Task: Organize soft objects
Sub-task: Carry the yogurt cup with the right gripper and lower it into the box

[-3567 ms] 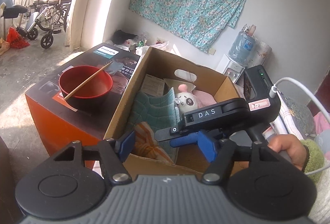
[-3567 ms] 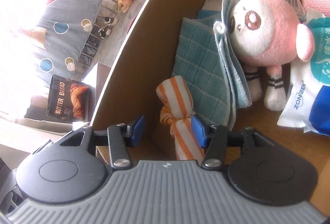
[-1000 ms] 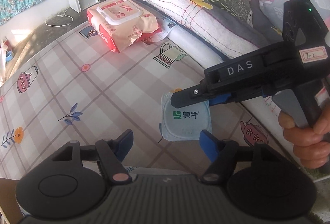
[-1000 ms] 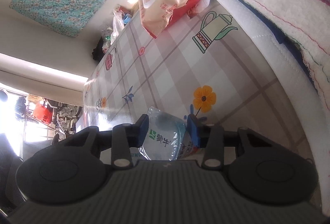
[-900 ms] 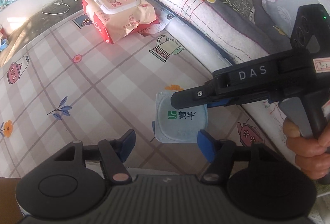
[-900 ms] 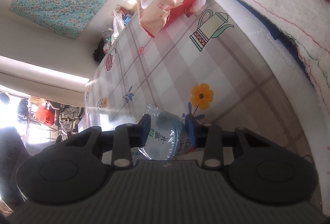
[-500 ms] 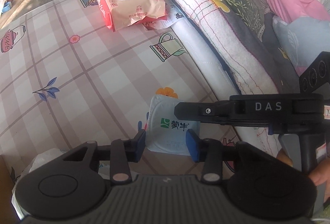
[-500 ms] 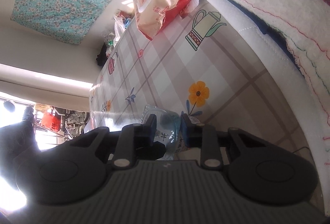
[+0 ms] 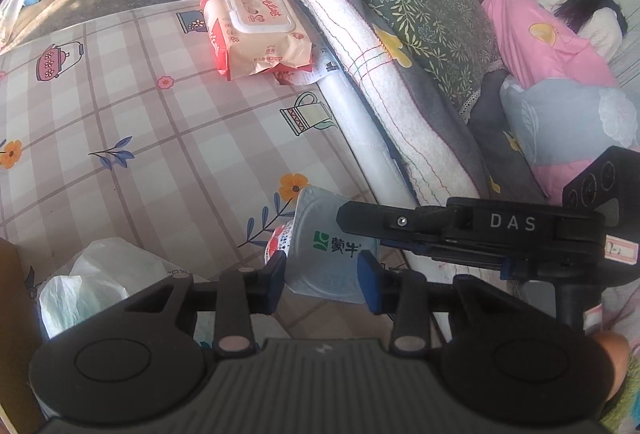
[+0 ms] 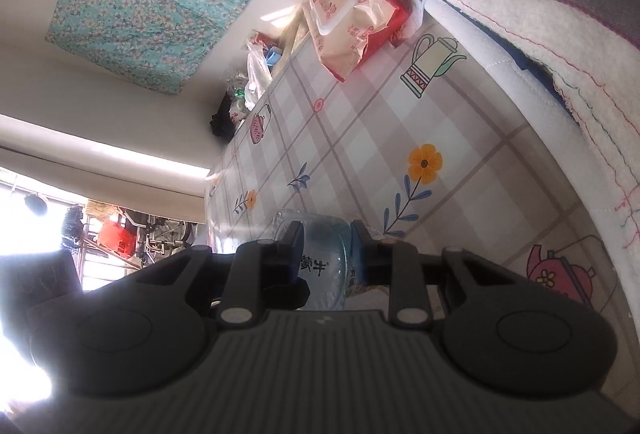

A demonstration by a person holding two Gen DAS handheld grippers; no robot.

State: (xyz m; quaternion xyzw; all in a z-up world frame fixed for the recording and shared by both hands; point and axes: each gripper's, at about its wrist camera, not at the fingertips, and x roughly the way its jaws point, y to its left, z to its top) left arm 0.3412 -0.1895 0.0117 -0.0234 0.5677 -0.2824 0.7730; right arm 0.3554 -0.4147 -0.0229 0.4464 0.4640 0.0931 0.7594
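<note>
Both the left gripper point(image 9: 322, 276) and right gripper point(image 10: 326, 248) have fingers nearly closed, squeezing 1 pale blue soft plastic pouch point(image 9: 332, 246); uneven pulling might tear or drop it.

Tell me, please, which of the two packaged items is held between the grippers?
The pale blue yogurt cup, pinched by both grippers; the pink-and-red wipes pack lies untouched farther off on the patterned mat.

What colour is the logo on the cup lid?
Green, on the cup lid; clearest in the left wrist view.
</note>
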